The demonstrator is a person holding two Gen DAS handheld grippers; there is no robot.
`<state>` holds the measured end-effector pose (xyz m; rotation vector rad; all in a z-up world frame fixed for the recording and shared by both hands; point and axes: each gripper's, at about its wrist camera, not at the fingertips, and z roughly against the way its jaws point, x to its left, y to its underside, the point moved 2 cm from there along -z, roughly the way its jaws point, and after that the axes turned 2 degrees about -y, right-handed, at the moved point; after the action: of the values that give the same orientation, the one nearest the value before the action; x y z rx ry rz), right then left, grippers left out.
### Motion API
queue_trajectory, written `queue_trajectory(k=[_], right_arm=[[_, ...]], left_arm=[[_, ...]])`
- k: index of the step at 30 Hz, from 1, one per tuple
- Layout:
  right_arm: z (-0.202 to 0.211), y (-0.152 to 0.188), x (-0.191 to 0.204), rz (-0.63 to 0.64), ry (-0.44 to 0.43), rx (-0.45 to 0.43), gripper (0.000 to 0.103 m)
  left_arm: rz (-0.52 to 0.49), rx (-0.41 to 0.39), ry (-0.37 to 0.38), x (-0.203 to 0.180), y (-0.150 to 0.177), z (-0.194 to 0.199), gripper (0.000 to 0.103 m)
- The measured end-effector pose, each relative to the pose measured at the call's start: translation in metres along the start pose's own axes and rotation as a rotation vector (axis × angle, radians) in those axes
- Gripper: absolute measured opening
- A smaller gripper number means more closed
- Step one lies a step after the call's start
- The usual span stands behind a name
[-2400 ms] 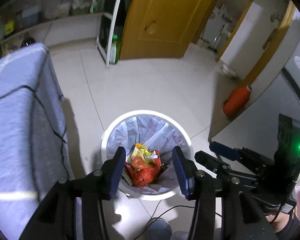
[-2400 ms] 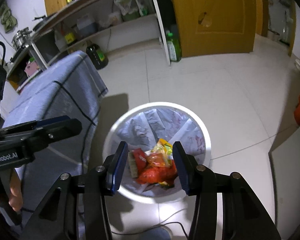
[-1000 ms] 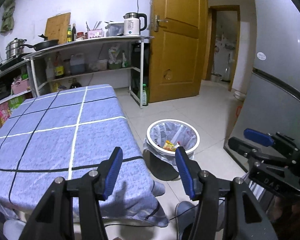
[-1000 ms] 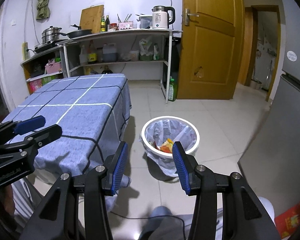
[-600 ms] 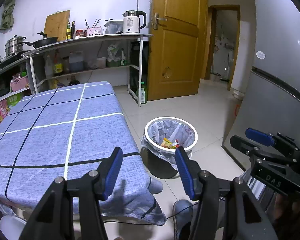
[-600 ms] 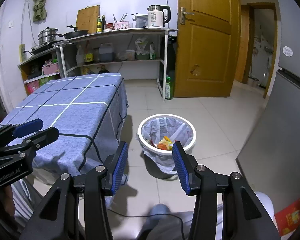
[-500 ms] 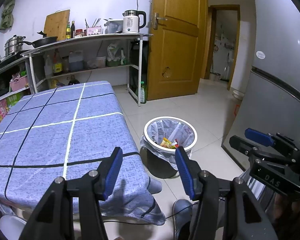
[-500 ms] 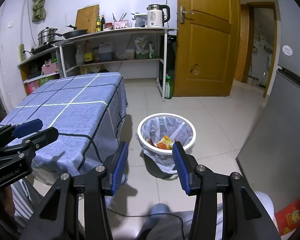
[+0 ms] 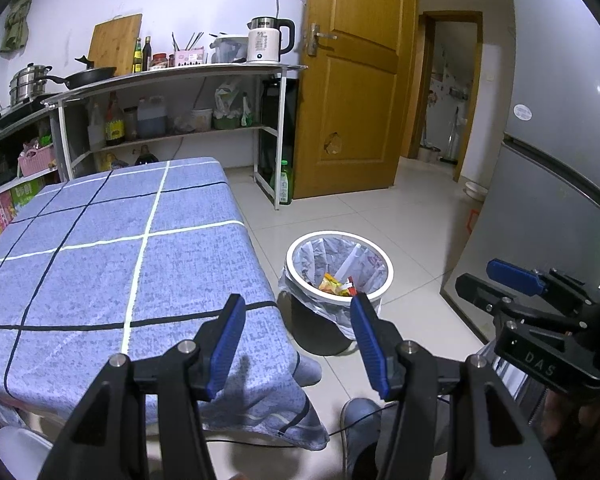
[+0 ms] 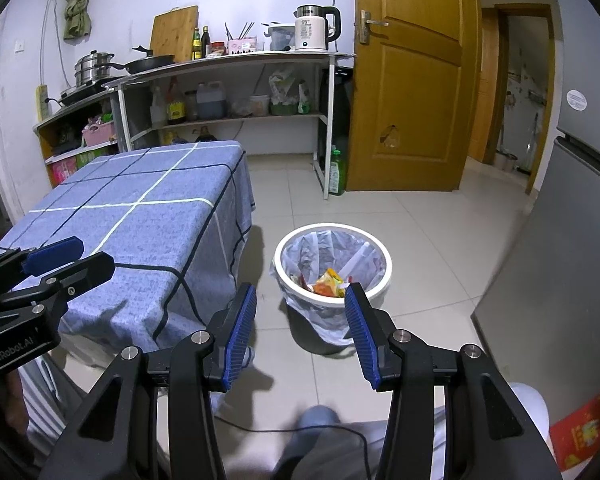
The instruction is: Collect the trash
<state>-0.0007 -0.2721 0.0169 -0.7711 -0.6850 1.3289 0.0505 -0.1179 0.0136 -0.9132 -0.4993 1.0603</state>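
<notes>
Both claws have pulled up and away from the bin, which filled our view a couple of seconds ago and now sits down on the floor tiles beside the worktop point(image 9: 112, 264). We hold the left claw point(image 9: 296, 342) with its blue pads spread apart and nothing between them, and the right claw point(image 10: 300, 330) is just the same, wide and empty. We see the trash, orange and yellow wrappers point(image 10: 327, 282), lying at the bottom of the white-rimmed bin point(image 10: 332, 228) inside its plastic liner, close to the worktop's corner. We look across the blue checked cloth and find nothing lying on it; no loose litter shows on the tiles either. We judge the dropping step is finished and we are backing off to check the room. Next, we reckon, comes a sweep for any leftover scrap, or simply holding off if none turns up. Low corners under the cloth are hidden from us.
</notes>
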Motion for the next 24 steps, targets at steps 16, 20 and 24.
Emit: queue_trajectory(k=[16,20,24], right_arm=[[-0.0043,0.0055,-0.0011,0.0,-0.001,0.001,0.047],[-0.0041,0.0055,-0.0005,0.001,0.001,0.002,0.047],[-0.0052,0.0068,-0.0005,0.003,0.001,0.008,0.047]], left_arm=[[0.016,0.007,0.003,-0.0001,0.0017,-0.0022,0.057],[0.027,0.012,0.009,0.0003,0.003,-0.0035,0.057],[0.03,0.015,0.008,-0.0008,0.0046,-0.0045,0.057]])
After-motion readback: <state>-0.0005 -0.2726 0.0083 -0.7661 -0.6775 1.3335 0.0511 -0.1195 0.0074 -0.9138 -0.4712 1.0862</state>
